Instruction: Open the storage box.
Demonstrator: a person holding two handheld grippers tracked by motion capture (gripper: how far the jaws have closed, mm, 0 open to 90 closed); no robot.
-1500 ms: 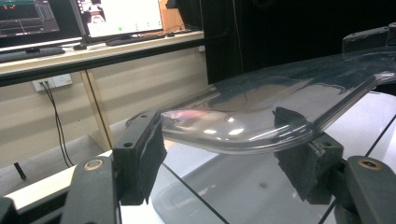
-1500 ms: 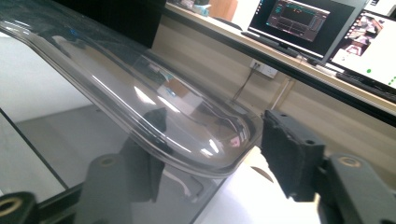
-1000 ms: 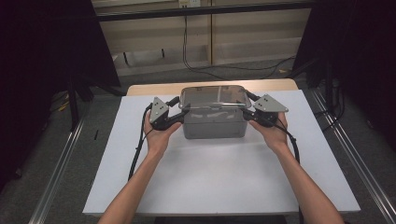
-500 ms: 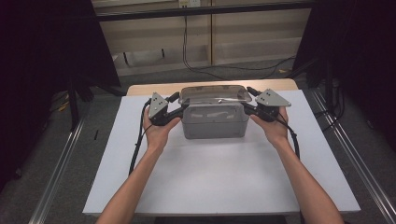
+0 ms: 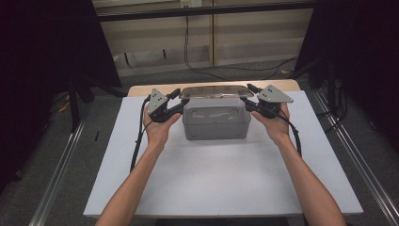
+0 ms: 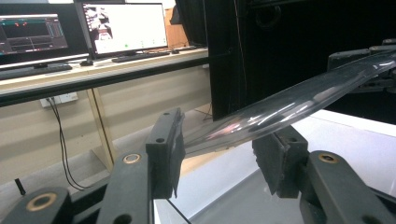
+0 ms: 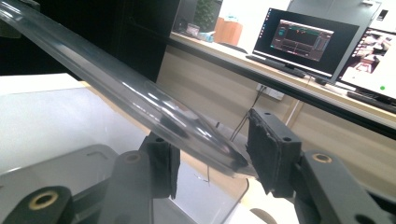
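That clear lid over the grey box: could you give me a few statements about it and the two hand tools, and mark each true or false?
1. The clear lid is held above the grey box, not seated on it. True.
2. One gripper alone holds the lid. False: the left gripper and right gripper each hold one end.
3. The box stands on a white table. True.
4. The lid is opaque black. False: it is see-through.
5. Computer monitors show in the background. True.
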